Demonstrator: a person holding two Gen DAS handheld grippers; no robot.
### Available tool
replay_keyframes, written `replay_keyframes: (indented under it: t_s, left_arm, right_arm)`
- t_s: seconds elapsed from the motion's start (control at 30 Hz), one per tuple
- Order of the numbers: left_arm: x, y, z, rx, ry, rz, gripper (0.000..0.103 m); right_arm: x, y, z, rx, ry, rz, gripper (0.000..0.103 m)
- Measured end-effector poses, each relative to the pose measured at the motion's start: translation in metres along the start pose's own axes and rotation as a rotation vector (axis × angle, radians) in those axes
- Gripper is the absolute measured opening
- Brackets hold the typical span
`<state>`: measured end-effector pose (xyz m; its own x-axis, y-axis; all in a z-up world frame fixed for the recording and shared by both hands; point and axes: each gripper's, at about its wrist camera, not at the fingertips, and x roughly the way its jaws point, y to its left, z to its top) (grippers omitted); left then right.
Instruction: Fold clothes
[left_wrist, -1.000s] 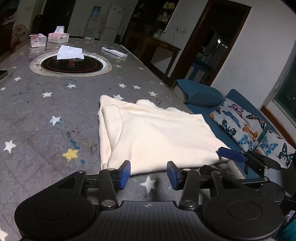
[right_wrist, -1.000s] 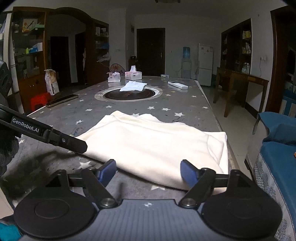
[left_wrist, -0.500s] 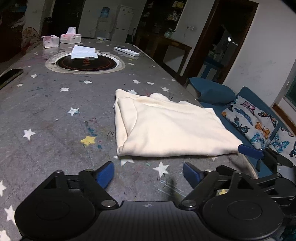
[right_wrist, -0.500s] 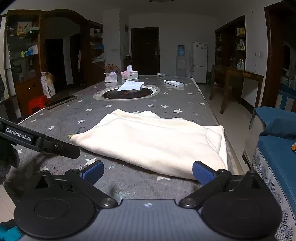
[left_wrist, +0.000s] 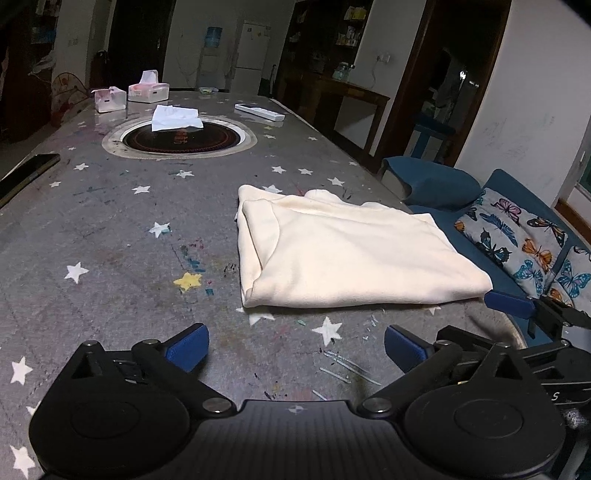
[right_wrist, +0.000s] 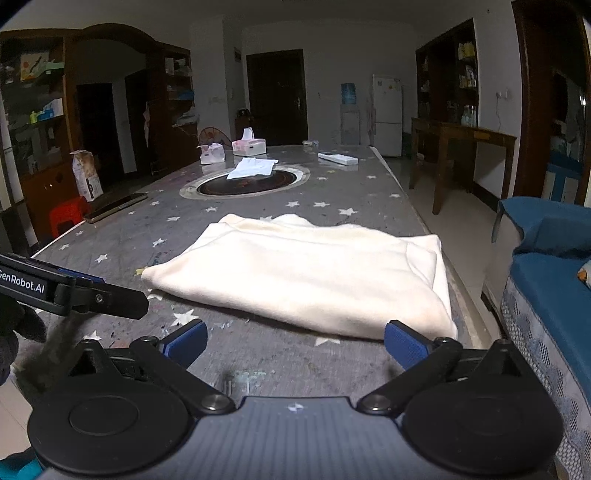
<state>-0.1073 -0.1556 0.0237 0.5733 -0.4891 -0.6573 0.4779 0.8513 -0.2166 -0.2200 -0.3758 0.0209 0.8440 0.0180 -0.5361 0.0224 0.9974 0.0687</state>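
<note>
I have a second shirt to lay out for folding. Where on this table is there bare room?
The widest bare patch of the grey star-print table lies left of the folded cream garment, between it and the dark phone at the left edge. The strip before both open grippers is narrow. The far end is crowded: round inset hotplate, white tissue, tissue boxes, white remote.

Two tissue boxes (left_wrist: 147, 91) behind a round cooktop (left_wrist: 180, 138); butterfly cushions (left_wrist: 517, 236) on the blue sofa (right_wrist: 554, 273).
</note>
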Motion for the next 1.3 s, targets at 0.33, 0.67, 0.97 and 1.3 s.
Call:
replay_keyframes:
  t_s: [0.33,0.67,0.97,1.3]
  left_arm:
    - [-0.004,-0.004,-0.005,0.01,0.003,0.033,0.103]
    - [-0.011,-0.01,-0.01,0.023,-0.005,0.04,0.103]
    - [-0.016,-0.013,-0.015,0.031,-0.012,0.045,0.103]
    - [-0.022,-0.018,-0.02,0.039,-0.02,0.04,0.103]
  right_arm:
    - [-0.006,0.009,-0.006,-0.032,0.014,-0.029,0.103]
    - [-0.015,0.01,-0.01,0.001,-0.001,-0.045,0.103]
    - [-0.02,0.011,-0.012,0.003,-0.011,-0.061,0.103]
    - [-0.027,0.019,-0.012,-0.02,-0.04,-0.061,0.103]
